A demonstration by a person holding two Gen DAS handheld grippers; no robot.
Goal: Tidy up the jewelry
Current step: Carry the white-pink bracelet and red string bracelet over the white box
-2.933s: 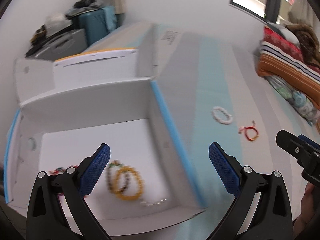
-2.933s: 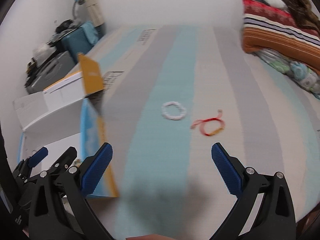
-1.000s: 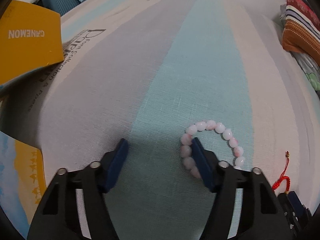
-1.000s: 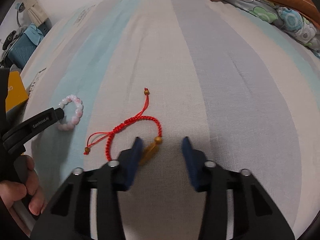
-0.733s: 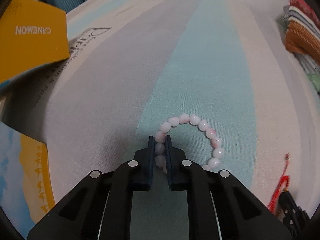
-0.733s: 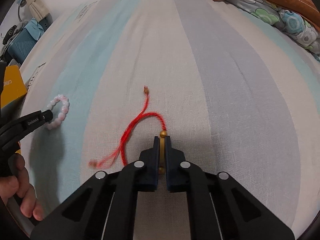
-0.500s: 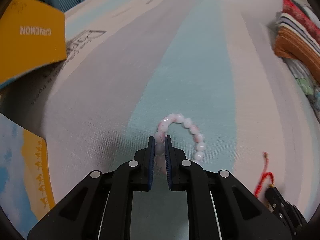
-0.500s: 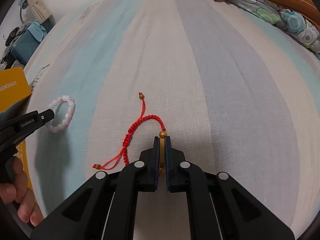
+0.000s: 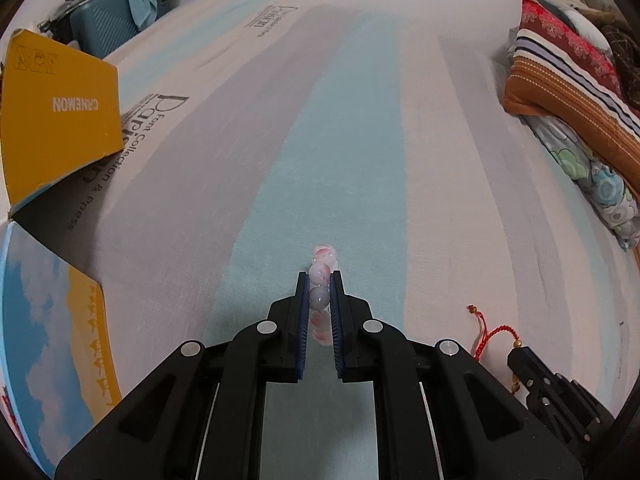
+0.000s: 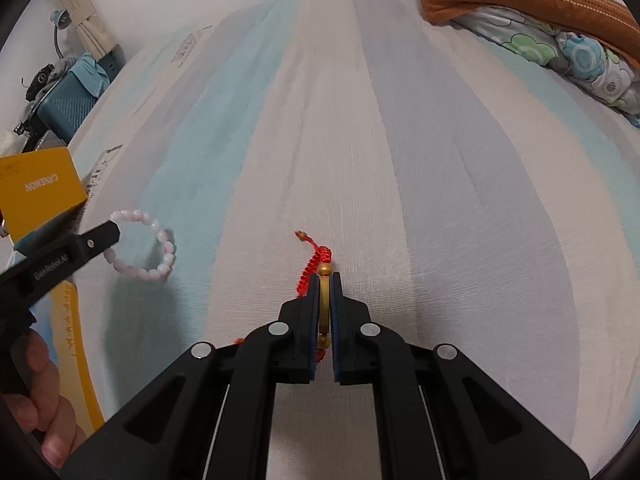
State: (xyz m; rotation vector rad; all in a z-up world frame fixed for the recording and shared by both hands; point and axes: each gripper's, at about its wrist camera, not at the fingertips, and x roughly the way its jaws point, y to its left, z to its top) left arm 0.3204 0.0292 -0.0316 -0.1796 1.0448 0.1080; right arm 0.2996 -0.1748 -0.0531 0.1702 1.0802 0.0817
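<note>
My left gripper [image 9: 319, 280] is shut on a pink-and-white bead bracelet [image 9: 320, 272], seen edge-on between the blue pads and lifted off the striped bedsheet [image 9: 360, 120]. In the right wrist view the same bead bracelet [image 10: 158, 256] hangs as a ring from the left gripper [image 10: 114, 236], clear of the sheet. My right gripper [image 10: 324, 280] is shut on the gold charm of a red cord bracelet [image 10: 316, 260]; its red cord trails up and away from the pads. From the left wrist view the red cord bracelet [image 9: 494, 334] shows at the lower right, at the right gripper's tip.
An open cardboard box with a yellow flap [image 9: 60, 120] and a sky-print side [image 9: 40, 320] stands at the left. Folded blankets [image 9: 568, 92] lie along the right edge of the bed. A teal suitcase [image 9: 108, 28] stands past the far left corner. A person's hand [image 10: 36, 396] holds the left gripper.
Both grippers closed, the left on the bead bracelet and the right on the red bracelet's gold charm, then rose. Both bracelets now hang off the sheet, and the bead ring has swung edge-on.
</note>
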